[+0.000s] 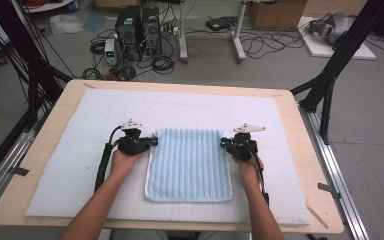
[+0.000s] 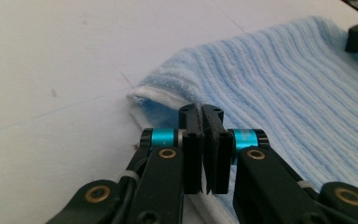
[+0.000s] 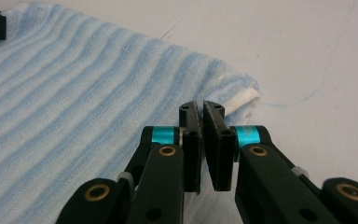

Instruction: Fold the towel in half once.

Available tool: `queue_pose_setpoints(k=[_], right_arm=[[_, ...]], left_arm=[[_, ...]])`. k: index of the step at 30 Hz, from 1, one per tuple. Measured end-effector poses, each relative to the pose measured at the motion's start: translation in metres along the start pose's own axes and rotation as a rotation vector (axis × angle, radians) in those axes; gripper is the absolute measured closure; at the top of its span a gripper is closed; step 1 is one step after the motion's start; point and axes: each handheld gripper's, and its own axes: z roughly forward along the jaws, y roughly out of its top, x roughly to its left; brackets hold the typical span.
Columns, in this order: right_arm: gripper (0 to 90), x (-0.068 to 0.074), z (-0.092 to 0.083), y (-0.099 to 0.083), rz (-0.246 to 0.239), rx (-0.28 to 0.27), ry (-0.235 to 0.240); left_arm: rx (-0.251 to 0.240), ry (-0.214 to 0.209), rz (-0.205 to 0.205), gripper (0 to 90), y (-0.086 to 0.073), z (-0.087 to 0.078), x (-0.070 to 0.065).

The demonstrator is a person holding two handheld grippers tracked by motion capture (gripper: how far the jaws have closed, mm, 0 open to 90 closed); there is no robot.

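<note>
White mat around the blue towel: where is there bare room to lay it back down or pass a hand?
The white mat lies bare left of the left claw, right of the right claw, and in a broad strip between the blue towel and the table's far edge. It is crowded at the towel's two far corners, where the claws are shut on it.

Even, diffuse room light falls from above across the counter (image 1: 300,150), leaving only faint, soft shadows under the person's forearms in the high view. The white mat (image 1: 80,150) reads bright, close to washed out, without hard glare. The high view is slightly soft and grainy, its straight lines bowing a little toward the corners. In both gripper views the near black fingers (image 2: 193,154) are dark and low in detail, while the blue towel (image 3: 74,93) blurs with distance.
</note>
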Motion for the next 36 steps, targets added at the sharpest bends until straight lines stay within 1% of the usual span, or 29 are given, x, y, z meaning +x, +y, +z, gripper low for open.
queue_pose_setpoints(k=[1,4,5,6,10,11,15,18,19,20,21,22,24,25,26,27,28,29,31,32,33,34,35,36], right_arm=[[86.0,0.000,0.000,0.000,-0.007,-0.004,-0.005],[86.0,-0.001,0.000,0.001,0.001,-0.023,-0.016],[85.9,-0.002,0.000,0.002,0.013,-0.029,-0.019],[85.9,-0.004,0.001,0.002,0.020,-0.036,-0.019],[85.9,-0.004,0.005,0.007,0.019,-0.040,-0.029],[85.9,-0.004,0.006,0.009,0.015,-0.042,-0.040],[85.9,-0.006,0.011,0.013,0.018,-0.042,-0.073],[85.8,-0.007,0.017,0.013,0.021,-0.027,-0.089],[85.3,-0.006,0.018,0.012,0.031,-0.013,-0.090],[82.0,-0.006,0.019,0.011,0.027,0.001,-0.093],[74.4,-0.005,0.019,0.011,0.021,0.014,-0.106],[68.8,-0.005,0.019,0.011,0.020,0.015,-0.125],[66.5,-0.007,0.015,0.011,0.033,-0.006,-0.149],[66.5,-0.007,0.013,0.012,0.029,-0.023,-0.164],[67.5,-0.007,0.010,0.013,0.033,-0.042,-0.161],[69.9,-0.008,0.009,0.014,0.022,-0.062,-0.147],[75.8,-0.007,0.009,0.014,0.009,-0.066,-0.126],[76.7,-0.006,0.010,0.014,0.006,-0.062,-0.104],[78.6,-0.005,0.015,0.013,-0.007,-0.031,-0.091],[78.6,-0.005,0.017,0.012,-0.008,-0.009,-0.100],[78.6,-0.006,0.020,0.010,-0.014,0.032,-0.145],[77.0,-0.009,0.020,0.008,-0.011,0.050,-0.162],[76.9,-0.012,0.018,0.008,0.007,0.044,-0.171],[76.8,-0.013,0.015,0.008,0.010,0.038,-0.186]], left_arm=[[-0.014,0.003,-0.001,87.0,0.001,-0.001,0.001],[-0.058,0.011,-0.044,87.0,0.003,-0.003,0.006],[-0.063,0.013,-0.063,87.0,0.004,-0.004,0.009],[-0.061,0.012,-0.072,87.0,0.005,-0.004,0.011],[-0.073,0.036,-0.080,87.0,0.010,0.000,0.013],[-0.079,0.041,-0.092,87.0,0.011,0.001,0.014],[-0.083,0.059,-0.105,86.8,0.012,0.006,0.015],[-0.062,0.061,-0.098,86.2,0.012,0.009,0.016],[-0.058,0.071,-0.094,84.3,0.011,0.009,0.016],[-0.052,0.086,-0.095,77.8,0.011,0.010,0.017],[-0.055,0.088,-0.101,71.2,0.011,0.009,0.018],[-0.059,0.109,-0.092,69.2,0.011,0.008,0.018],[-0.062,0.141,-0.061,65.4,0.012,0.007,0.019],[-0.064,0.146,-0.053,65.6,0.012,0.006,0.019],[-0.066,0.153,-0.041,66.0,0.012,0.006,0.018],[-0.069,0.158,-0.031,67.0,0.012,0.006,0.018],[-0.067,0.158,-0.022,68.3,0.012,0.006,0.018],[-0.070,0.160,-0.021,68.7,0.012,0.006,0.017],[-0.073,0.163,-0.017,68.7,0.012,0.005,0.018],[-0.078,0.167,-0.013,68.7,0.013,0.004,0.018],[-0.083,0.163,-0.013,68.7,0.013,0.003,0.018],[-0.087,0.154,-0.015,68.7,0.013,0.002,0.019],[-0.097,0.139,-0.019,68.4,0.013,0.000,0.019],[-0.112,0.121,-0.021,68.0,0.013,-0.002,0.020]])
